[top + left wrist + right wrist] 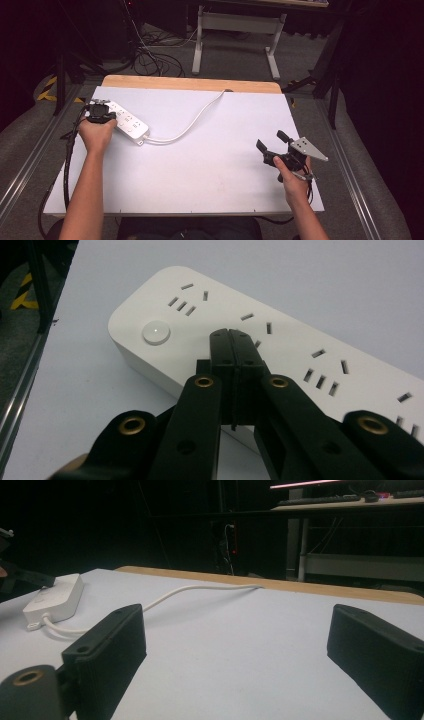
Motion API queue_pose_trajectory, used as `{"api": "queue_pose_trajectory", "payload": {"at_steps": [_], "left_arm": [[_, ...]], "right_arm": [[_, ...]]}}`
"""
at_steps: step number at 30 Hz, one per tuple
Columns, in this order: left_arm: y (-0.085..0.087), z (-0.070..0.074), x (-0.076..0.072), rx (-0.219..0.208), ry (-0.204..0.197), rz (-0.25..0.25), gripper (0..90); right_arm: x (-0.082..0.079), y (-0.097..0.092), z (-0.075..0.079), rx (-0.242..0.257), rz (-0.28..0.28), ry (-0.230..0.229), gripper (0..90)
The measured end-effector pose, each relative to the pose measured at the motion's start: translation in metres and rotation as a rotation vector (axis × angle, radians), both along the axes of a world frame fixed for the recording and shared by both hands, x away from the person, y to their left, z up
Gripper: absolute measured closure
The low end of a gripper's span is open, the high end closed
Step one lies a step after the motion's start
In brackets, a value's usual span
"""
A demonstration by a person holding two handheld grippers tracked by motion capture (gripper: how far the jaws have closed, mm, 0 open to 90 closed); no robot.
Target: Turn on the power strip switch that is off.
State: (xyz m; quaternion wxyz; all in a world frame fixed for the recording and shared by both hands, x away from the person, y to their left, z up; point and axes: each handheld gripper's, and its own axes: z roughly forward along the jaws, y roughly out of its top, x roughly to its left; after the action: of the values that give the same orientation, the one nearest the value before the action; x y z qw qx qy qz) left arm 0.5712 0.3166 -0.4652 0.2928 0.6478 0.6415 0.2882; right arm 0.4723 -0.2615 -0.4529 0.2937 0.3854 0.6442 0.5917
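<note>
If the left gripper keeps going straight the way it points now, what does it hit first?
Most likely the top of the power strip. The left gripper, jaws shut, points down at it, just beside the round button. Whether the tips already touch is hard to tell.

Can't see the far end of the power strip [127,123], my left hand [96,134] covers it. Its cable [192,122] drops off the table's back edge. Socket markings unreadable.
</note>
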Motion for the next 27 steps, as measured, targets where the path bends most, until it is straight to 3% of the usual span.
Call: {"api": "queue_pose_trajectory", "payload": {"at_steps": [7, 12, 18, 22, 27], "left_arm": [[0.0018, -0.0003, 0.0002, -0.026, -0.002, 0.000, 90.0], [0.0002, -0.0002, 0.0001, -0.005, -0.004, 0.000, 90.0], [0.0032, 0.0001, -0.0006, -0.037, 0.002, -0.002, 90.0], [0.0016, -0.0002, -0.0005, -0.018, -0.005, -0.002, 90.0], [0.0032, 0.0004, 0.0002, -0.034, -0.003, 0.000, 90.0]], "right_arm": [[-0.0002, -0.0006, -0.0002, -0.004, -0.004, 0.004, 9.2], [-0.0008, -0.0011, -0.0008, -0.005, -0.003, 0.006, 9.3], [-0.0005, -0.0015, -0.0010, -0.009, -0.006, 0.006, 9.4], [-0.0008, -0.0007, -0.0011, -0.006, 0.000, 0.009, 9.4], [0.0000, -0.0009, -0.0017, -0.009, 0.001, 0.014, 10.0]]}}
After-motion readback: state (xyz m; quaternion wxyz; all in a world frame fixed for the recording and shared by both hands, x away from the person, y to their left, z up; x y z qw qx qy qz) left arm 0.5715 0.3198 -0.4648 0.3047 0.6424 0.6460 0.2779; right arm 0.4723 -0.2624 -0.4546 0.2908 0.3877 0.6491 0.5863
